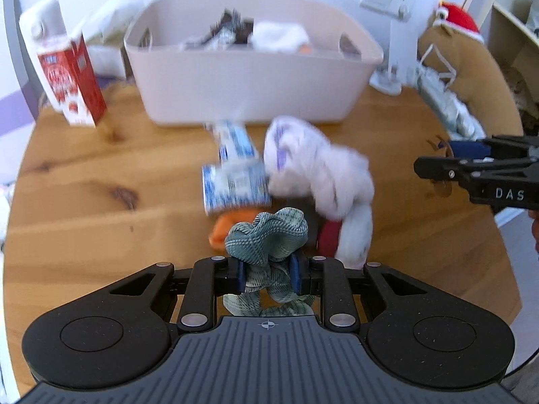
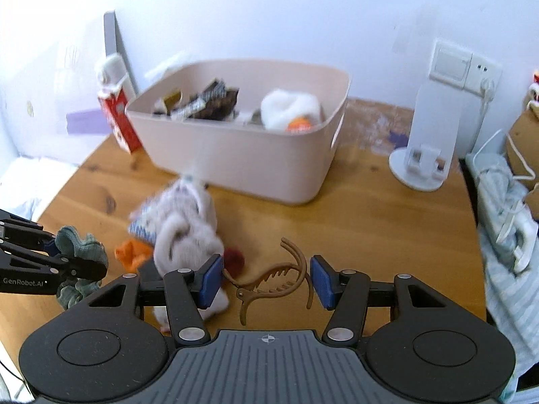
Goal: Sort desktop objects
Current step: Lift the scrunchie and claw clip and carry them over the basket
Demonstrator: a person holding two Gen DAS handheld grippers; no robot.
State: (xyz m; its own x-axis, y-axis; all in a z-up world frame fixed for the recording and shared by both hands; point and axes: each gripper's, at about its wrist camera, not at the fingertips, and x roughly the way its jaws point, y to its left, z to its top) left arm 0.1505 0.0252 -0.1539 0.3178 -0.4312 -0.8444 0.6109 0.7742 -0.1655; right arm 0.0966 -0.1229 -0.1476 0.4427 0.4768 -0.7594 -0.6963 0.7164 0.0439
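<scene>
My left gripper (image 1: pixel 267 276) is shut on a green checked scrunchie (image 1: pixel 269 237) and holds it above the wooden table (image 1: pixel 101 185); it also shows in the right wrist view (image 2: pixel 81 252). Beyond it lies a pile: a blue-white packet (image 1: pixel 232 175), a white sock (image 1: pixel 316 168), an orange cloth (image 1: pixel 225 227) and a dark red item (image 1: pixel 328 237). My right gripper (image 2: pixel 266 281) is open, its pads on either side of a brown hair claw clip (image 2: pixel 269 277) on the table. The beige bin (image 1: pixel 249 67) stands behind, holding snack packets and a white sock.
A red-white carton (image 1: pixel 72 77) stands left of the bin. A white stand (image 2: pixel 427 141) is at the back right. A brown paper bag (image 1: pixel 468 77) and striped cloth (image 2: pixel 508 235) sit beyond the table's right edge. The wall is close behind.
</scene>
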